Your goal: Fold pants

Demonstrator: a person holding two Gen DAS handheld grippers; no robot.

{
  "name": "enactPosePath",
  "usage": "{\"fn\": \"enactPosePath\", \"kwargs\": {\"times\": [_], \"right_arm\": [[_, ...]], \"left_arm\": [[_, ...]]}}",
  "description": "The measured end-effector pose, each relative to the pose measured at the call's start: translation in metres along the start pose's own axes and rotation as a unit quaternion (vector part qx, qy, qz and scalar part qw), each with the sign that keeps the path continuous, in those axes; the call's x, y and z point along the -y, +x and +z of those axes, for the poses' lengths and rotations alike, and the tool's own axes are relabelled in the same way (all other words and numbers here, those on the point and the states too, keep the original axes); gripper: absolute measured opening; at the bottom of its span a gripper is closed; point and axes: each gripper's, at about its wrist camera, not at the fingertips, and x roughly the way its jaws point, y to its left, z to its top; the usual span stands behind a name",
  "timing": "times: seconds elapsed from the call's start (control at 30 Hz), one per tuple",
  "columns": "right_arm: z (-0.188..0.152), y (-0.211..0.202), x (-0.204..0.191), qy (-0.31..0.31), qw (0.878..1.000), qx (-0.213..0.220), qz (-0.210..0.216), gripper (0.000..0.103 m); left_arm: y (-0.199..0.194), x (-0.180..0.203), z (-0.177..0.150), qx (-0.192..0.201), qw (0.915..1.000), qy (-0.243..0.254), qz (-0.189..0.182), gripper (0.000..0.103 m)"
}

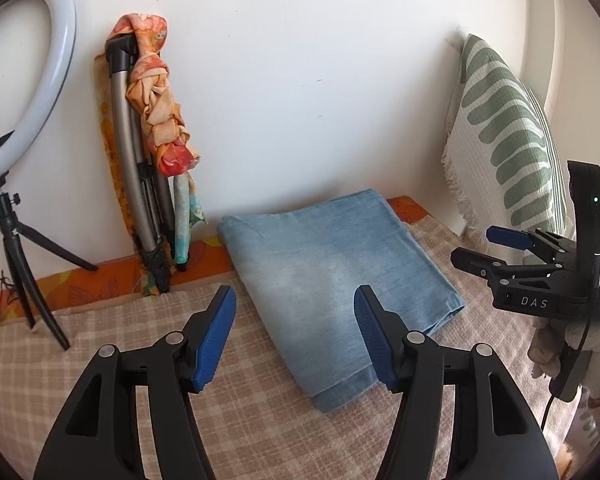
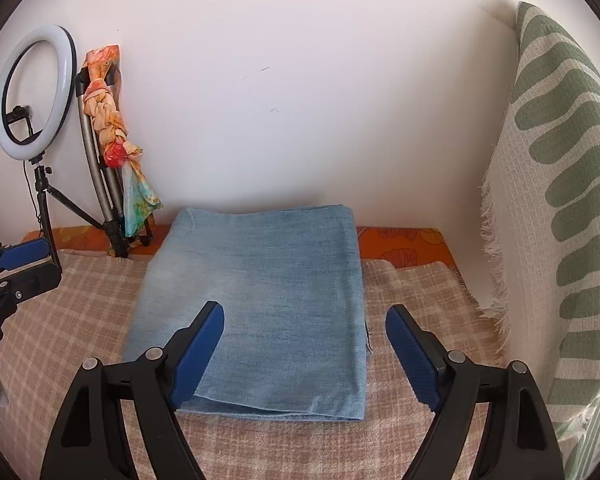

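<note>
The light blue denim pants lie folded into a flat rectangle on the beige checked cloth, also shown in the right wrist view. My left gripper is open and empty, held above the near left part of the pants. My right gripper is open and empty, held above the near edge of the pants; it also shows at the right of the left wrist view. The left gripper shows at the left edge of the right wrist view.
A ring light on a black tripod stands at the back left. A folded tripod wrapped in an orange floral scarf leans on the white wall. A green-patterned cushion stands at the right. An orange sheet edges the checked cloth.
</note>
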Motion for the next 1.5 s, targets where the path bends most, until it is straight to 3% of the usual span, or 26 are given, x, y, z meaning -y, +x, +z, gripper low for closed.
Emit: {"fn": "enactPosePath", "kwargs": {"times": [0.33,0.73,0.83,0.93,1.27,1.5], "right_arm": [[-0.053,-0.061,-0.046,-0.012,1.000,0.012,-0.005,0.100],[-0.110,-0.132,-0.090,-0.014,1.000,0.020,-0.008,0.103],[-0.126,-0.153,-0.095,0.009,1.000,0.023,-0.001,0.103],[-0.142,-0.172,-0.098,0.031,0.999,0.024,-0.003,0.103],[-0.186,-0.217,-0.117,0.040,0.998,0.035,-0.046,0.103],[-0.200,-0.235,-0.118,0.064,0.996,0.041,-0.047,0.103]], "left_arm": [[-0.067,0.007,-0.046,0.015,0.9998,-0.010,-0.012,0.069],[-0.142,0.012,-0.110,0.022,0.9994,-0.027,0.003,0.071],[-0.164,0.016,-0.128,0.030,0.9991,-0.028,0.011,0.080],[-0.184,0.020,-0.145,0.036,0.9985,-0.039,0.015,0.081],[-0.213,0.029,-0.178,0.029,0.9975,-0.041,0.050,0.081],[-0.225,0.025,-0.186,0.025,0.9958,-0.055,0.068,0.084]]}}
